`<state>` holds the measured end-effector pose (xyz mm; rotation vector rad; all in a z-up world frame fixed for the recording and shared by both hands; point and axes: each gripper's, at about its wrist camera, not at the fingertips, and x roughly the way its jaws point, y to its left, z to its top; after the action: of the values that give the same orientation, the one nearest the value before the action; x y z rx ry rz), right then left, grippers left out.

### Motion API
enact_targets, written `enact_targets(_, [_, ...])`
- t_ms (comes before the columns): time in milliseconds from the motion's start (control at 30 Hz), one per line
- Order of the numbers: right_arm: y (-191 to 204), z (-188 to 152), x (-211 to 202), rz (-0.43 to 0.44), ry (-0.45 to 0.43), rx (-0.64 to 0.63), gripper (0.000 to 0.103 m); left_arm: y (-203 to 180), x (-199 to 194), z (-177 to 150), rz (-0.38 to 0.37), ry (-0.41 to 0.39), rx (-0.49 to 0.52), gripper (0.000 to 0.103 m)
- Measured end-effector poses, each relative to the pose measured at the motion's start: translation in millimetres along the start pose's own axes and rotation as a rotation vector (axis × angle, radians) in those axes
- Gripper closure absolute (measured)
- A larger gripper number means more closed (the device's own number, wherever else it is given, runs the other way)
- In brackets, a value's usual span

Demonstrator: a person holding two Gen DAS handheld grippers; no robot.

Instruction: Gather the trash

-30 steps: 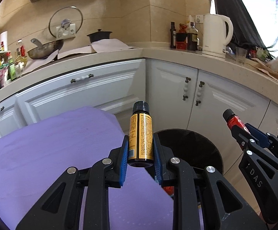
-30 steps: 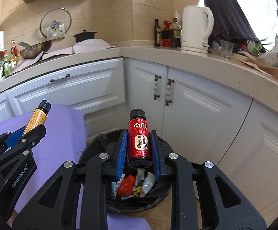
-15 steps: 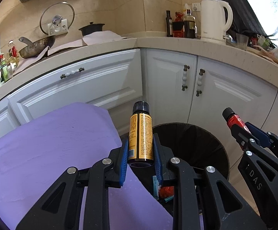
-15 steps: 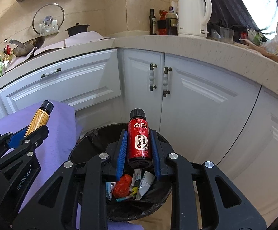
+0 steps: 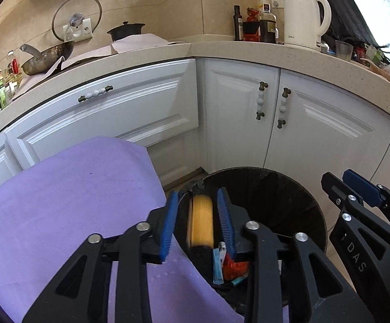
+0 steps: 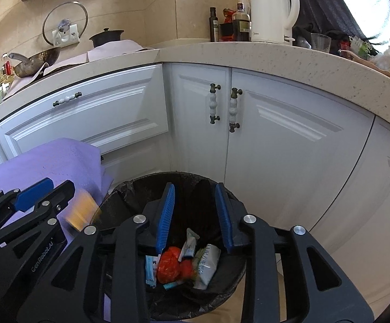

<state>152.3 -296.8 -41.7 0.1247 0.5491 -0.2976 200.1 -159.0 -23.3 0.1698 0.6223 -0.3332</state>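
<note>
Purple cloth at left, its corner beside the bin. Left gripper over the bin's near rim, jaws opening; yellow bottle, motion-blurred, between the pads, gaps on both sides. Right gripper over the bin, jaws opening, nothing between them. Wrappers lie in the bin bottom.

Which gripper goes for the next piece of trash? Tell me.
Right, probably: the right gripper, jaws opening, is empty over the bin; the left gripper has the yellow bottle between its opening jaws.
</note>
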Motion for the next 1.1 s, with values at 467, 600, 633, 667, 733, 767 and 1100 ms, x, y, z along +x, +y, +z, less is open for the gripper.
enact_targets(467, [-1.0, 4.4, -13.8, -0.029, -0.025, 0.015, 0.048, 7.5, -15.3, 1.0, 0.017, -0.043, -0.006, 0.04])
enact_targets(600, [-0.6, 5.2, -22.4, -0.039, -0.034, 0.022, 0.042, 13.4, -24.5, 0.0, 0.017, -0.053, -0.015, 0.032])
enact_targets(633, [-0.5, 5.5, -25.0, -0.041, -0.034, 0.025, 0.042, 15.0, -26.6, 0.2, 0.016, -0.056, -0.018, 0.031])
enact_targets(667, [-0.4, 5.6, -27.3, -0.041, -0.034, 0.027, 0.042, 16.6, -29.1, 0.0, 0.017, -0.058, -0.021, 0.03])
enact_targets(733, [0.2, 5.8, -32.3, -0.04, -0.035, 0.031, 0.041, 19.6, -34.4, -0.6, 0.022, -0.064, -0.025, 0.029])
enact_targets(767, [0.9, 5.6, -35.4, -0.04, -0.037, 0.032, 0.04, 21.1, -37.9, -1.6, 0.024, -0.068, -0.024, 0.028])
enact_targets(1100, [14.4, -0.9, -68.5, -0.031, -0.042, 0.01, 0.037, 37.9, -72.1, -13.3, 0.038, -0.078, -0.037, 0.024])
